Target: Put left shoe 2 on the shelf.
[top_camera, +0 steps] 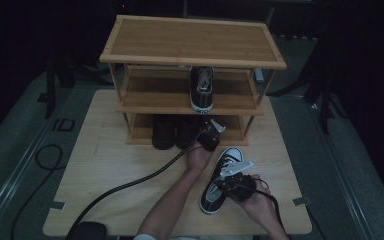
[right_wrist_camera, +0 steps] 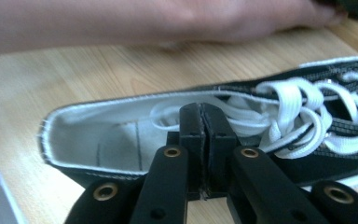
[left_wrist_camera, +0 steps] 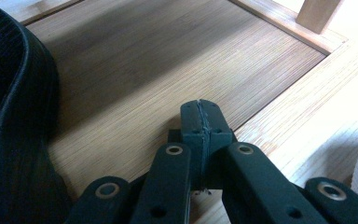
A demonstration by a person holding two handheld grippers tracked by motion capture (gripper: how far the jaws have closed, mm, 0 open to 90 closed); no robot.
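Sneaker [top_camera: 221, 180] is lying on the tabletop [top_camera: 105, 170], toe towards the shoe rack [top_camera: 190, 55], heel towards me. My right tool [top_camera: 230, 184] sits right over its opening, jaws closed on nothing I can see. Left tool [top_camera: 211, 135], also closed, is at the rack's bottom shelf.

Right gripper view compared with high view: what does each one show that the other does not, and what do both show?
The right gripper view alone shows the sneaker's white lining inside the opening and the right gripper shut, its pads pressed together above the shoe's opening. The high view alone shows the wooden shoe rack, a matching sneaker on its middle shelf, dark shoes on the bottom shelf and the left gripper. Both show the black sneaker with white laces on the table.
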